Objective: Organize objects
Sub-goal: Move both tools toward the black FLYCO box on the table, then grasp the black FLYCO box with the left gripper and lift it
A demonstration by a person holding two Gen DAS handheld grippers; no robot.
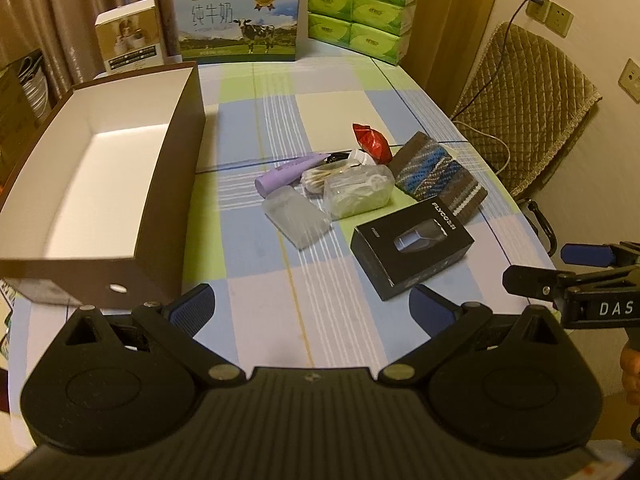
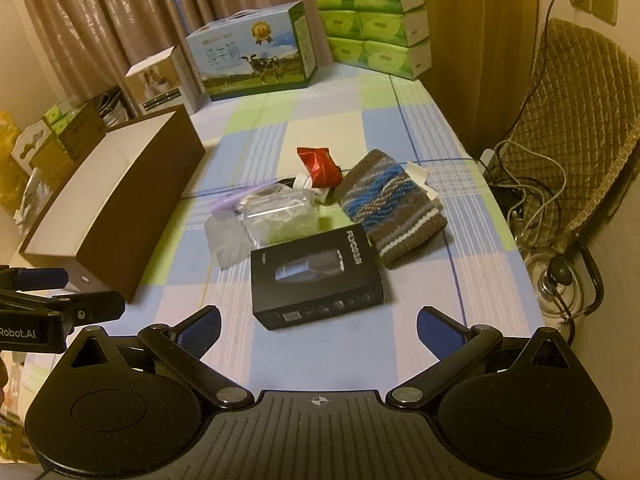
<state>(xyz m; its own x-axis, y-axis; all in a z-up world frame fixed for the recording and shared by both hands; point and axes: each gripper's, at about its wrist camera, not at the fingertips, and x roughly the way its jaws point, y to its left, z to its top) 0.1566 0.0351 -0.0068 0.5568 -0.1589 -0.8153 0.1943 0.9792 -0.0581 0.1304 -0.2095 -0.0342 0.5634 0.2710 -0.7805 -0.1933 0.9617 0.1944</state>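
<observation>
An open brown box [image 1: 168, 184] [image 2: 132, 216] with a white inside stands at the left of the checked table. A small heap lies mid-table: a black shaver box [image 1: 412, 252] [image 2: 316, 276], a striped knit pouch [image 1: 438, 178] [image 2: 394, 208], a red wrapper [image 1: 372, 140] [image 2: 320, 164], a purple tube [image 1: 292, 172], a clear box of cotton swabs [image 1: 356, 192] [image 2: 280, 212] and a frosted cup [image 1: 296, 216] [image 2: 226, 240]. My left gripper [image 1: 312, 312] is open, short of the heap. My right gripper [image 2: 318, 330] is open just before the black box.
A milk carton [image 1: 240, 20] [image 2: 256, 52], stacked green tissue packs [image 1: 360, 4] [image 2: 376, 20] and a small white box [image 1: 130, 36] line the table's far edge. A quilted chair [image 1: 520, 108] [image 2: 572, 128] with cables stands to the right.
</observation>
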